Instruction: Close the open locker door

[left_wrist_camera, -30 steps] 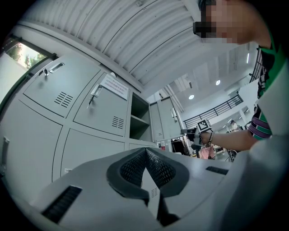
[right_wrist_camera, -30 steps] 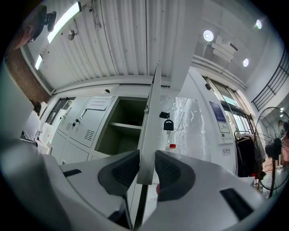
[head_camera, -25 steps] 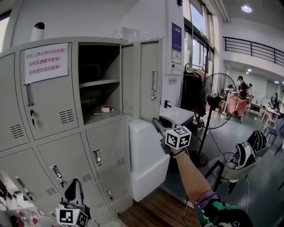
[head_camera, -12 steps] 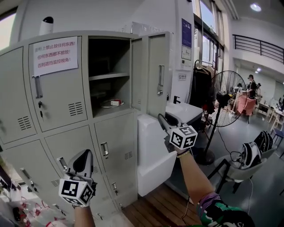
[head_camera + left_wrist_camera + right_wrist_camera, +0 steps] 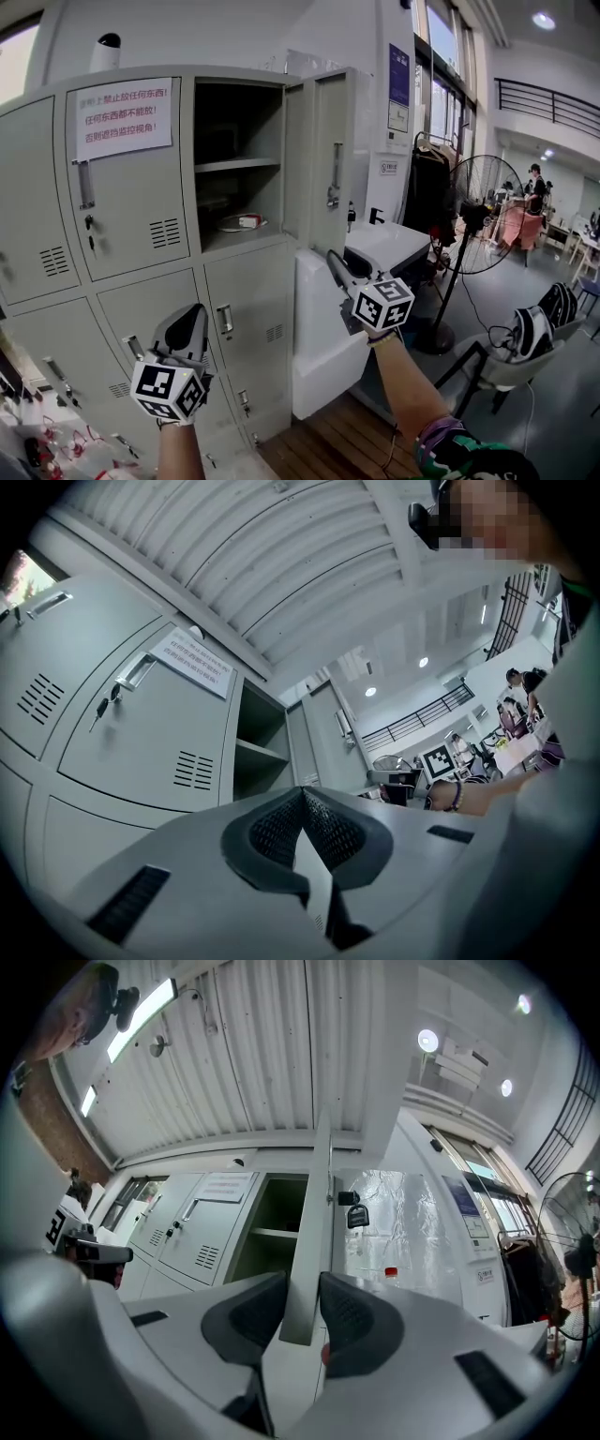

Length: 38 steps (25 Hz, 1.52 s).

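The grey locker bank has one upper compartment (image 5: 239, 169) standing open, and its door (image 5: 328, 141) swings out to the right. My right gripper (image 5: 331, 255) is raised just under the door's lower outer corner. In the right gripper view the door (image 5: 317, 1194) shows edge-on, its bottom end lined up between the parted jaws of the right gripper (image 5: 300, 1283); I cannot tell whether the pads touch it. My left gripper (image 5: 192, 314) is held up before the lower lockers, apart from the door. The left gripper view shows the left gripper (image 5: 302, 794) shut with nothing in it.
A white cabinet (image 5: 323, 328) stands right of the lockers, below the open door. A small white and red item (image 5: 246, 222) lies on the open locker's floor. A paper notice (image 5: 124, 117) hangs on the neighbouring door. A standing fan (image 5: 478, 216) and a chair (image 5: 511, 352) are further right.
My left gripper has risen from the bottom edge of the head view to the middle lockers. The right gripper has shifted a little below the door's corner. The door looks unmoved.
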Each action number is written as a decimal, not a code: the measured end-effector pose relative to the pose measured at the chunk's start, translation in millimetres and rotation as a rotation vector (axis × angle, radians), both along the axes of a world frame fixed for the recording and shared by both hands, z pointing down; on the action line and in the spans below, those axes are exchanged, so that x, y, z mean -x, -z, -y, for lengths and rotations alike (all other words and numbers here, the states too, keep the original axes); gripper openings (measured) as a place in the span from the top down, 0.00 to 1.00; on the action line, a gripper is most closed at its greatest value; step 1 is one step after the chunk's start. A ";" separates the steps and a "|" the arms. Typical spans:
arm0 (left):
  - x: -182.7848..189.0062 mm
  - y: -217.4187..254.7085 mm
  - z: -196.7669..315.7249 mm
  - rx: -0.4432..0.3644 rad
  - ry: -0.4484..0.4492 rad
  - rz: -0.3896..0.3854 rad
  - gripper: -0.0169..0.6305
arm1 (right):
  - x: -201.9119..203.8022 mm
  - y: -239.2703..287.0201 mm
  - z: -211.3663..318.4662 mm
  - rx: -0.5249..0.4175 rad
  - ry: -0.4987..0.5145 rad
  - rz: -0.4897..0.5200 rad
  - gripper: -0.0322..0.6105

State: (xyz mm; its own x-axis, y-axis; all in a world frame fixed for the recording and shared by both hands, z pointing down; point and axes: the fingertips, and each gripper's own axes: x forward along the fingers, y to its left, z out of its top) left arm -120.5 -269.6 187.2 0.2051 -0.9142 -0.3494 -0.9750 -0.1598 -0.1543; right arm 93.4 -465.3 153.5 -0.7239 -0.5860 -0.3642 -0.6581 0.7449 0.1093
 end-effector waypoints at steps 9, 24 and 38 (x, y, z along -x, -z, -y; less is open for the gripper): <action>23.7 -2.1 -7.0 0.016 0.028 -0.005 0.94 | 33.4 1.7 -22.0 -0.012 -0.015 0.014 0.75; 83.3 -19.8 -13.9 0.034 0.060 -0.056 0.94 | 105.2 2.7 -50.1 -0.034 -0.008 -0.004 0.72; 150.9 -36.0 -5.9 0.049 0.072 -0.066 0.94 | 173.7 4.2 -52.7 -0.060 -0.059 0.000 0.72</action>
